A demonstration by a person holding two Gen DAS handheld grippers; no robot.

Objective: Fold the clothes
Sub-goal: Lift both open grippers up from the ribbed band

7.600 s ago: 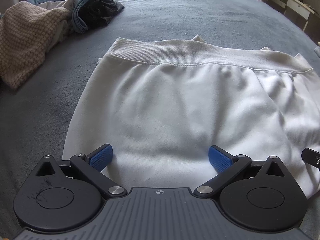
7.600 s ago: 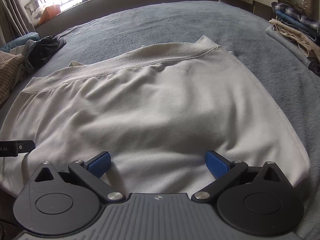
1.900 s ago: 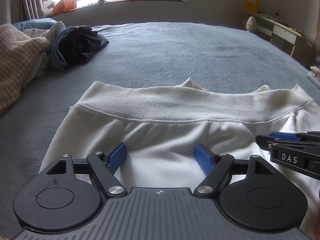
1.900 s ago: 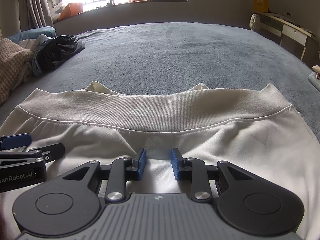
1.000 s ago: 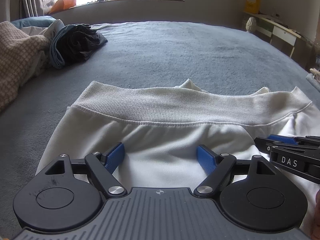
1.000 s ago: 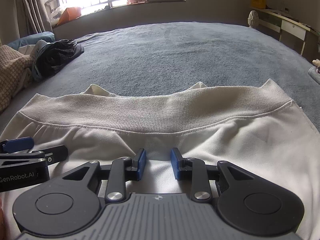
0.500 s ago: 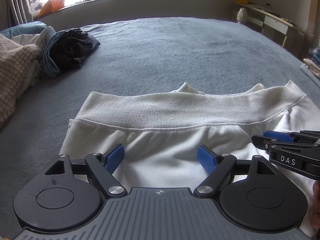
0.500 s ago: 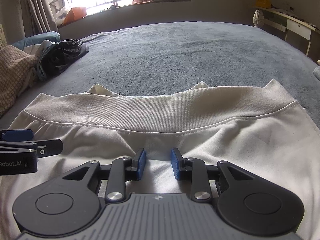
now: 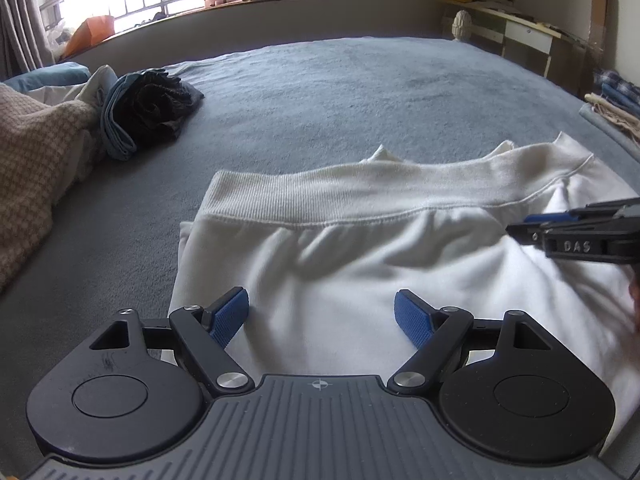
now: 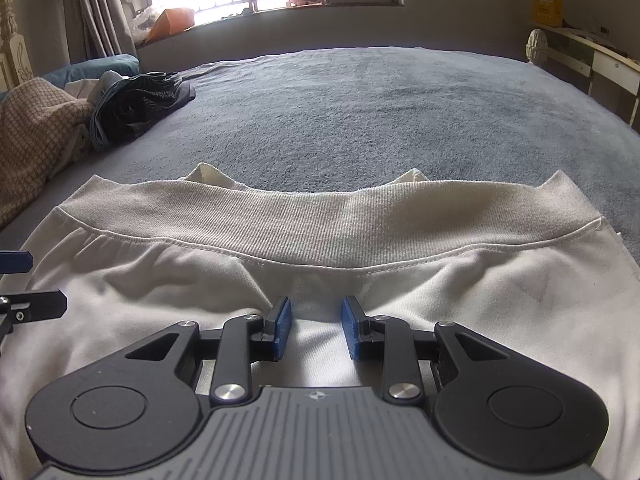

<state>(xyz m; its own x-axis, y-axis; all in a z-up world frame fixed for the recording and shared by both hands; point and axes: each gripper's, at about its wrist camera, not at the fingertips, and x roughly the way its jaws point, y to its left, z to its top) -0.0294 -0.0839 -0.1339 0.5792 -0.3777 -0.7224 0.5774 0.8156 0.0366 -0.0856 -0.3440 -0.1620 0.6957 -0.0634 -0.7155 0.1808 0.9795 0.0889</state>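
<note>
the white garment (image 10: 460, 320) at the middle of the frame is soft matt knit cloth, smooth on its body, its waistband (image 10: 312, 220) finely ribbed. the bed cover (image 10: 380, 112) behind it is matt grey-blue cloth with a short fuzzy nap. at far left the beige blanket (image 9: 32, 168) is coarse checked weave. the right gripper (image 10: 316, 326) is matt black plastic with shiny metal rivets, and its blue pads (image 10: 280, 326) look finely textured, rubbery.
</note>
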